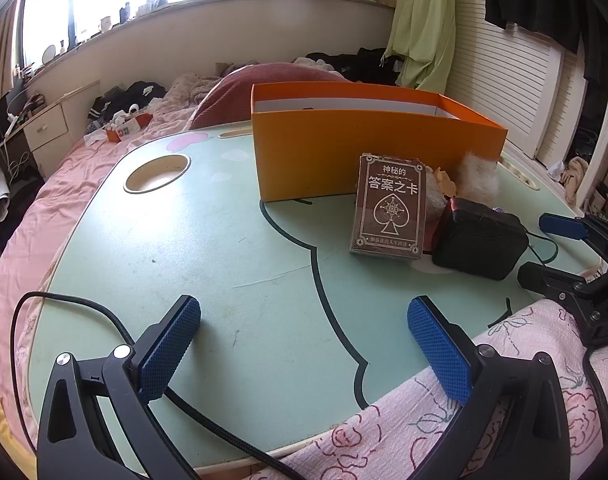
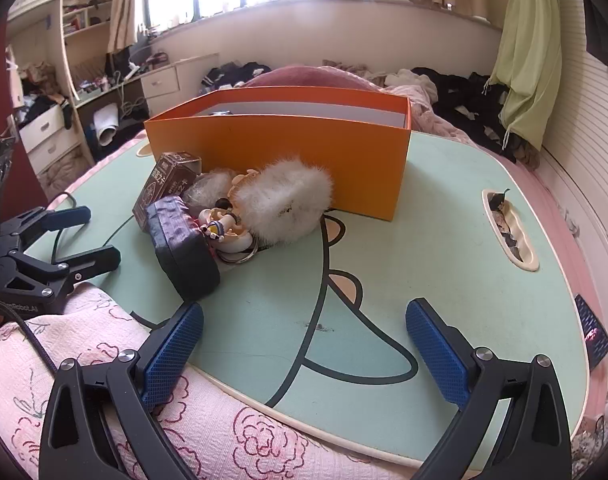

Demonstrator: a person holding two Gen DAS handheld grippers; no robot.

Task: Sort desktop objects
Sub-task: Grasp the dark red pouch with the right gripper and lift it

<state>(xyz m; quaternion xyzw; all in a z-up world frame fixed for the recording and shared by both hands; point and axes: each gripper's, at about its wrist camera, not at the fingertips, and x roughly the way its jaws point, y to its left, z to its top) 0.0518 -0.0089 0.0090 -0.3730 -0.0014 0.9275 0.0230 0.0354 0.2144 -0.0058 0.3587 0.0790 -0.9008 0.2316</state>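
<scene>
An open orange box (image 1: 368, 152) (image 2: 288, 156) stands on a mint-green lap table (image 1: 232, 248) (image 2: 424, 240). In front of it leans a brown card deck (image 1: 389, 208) (image 2: 164, 186). Beside it lie a dark pouch (image 1: 478, 244) (image 2: 184, 246), a white fluffy pompom (image 1: 478, 176) (image 2: 284, 204) and a small doll keychain (image 2: 224, 226). My left gripper (image 1: 304, 344) is open and empty near the table's front edge; it also shows in the right wrist view (image 2: 86, 236). My right gripper (image 2: 304, 348) is open and empty; it also shows in the left wrist view (image 1: 550, 250), just right of the pouch.
The table has a round cup recess (image 1: 157, 173) at the left and a slot with small items (image 2: 508, 228) at the right. A black cable (image 1: 64, 312) crosses the table's near left. A pink floral cloth (image 2: 104, 380) lies below the front edge. A cluttered bed surrounds the table.
</scene>
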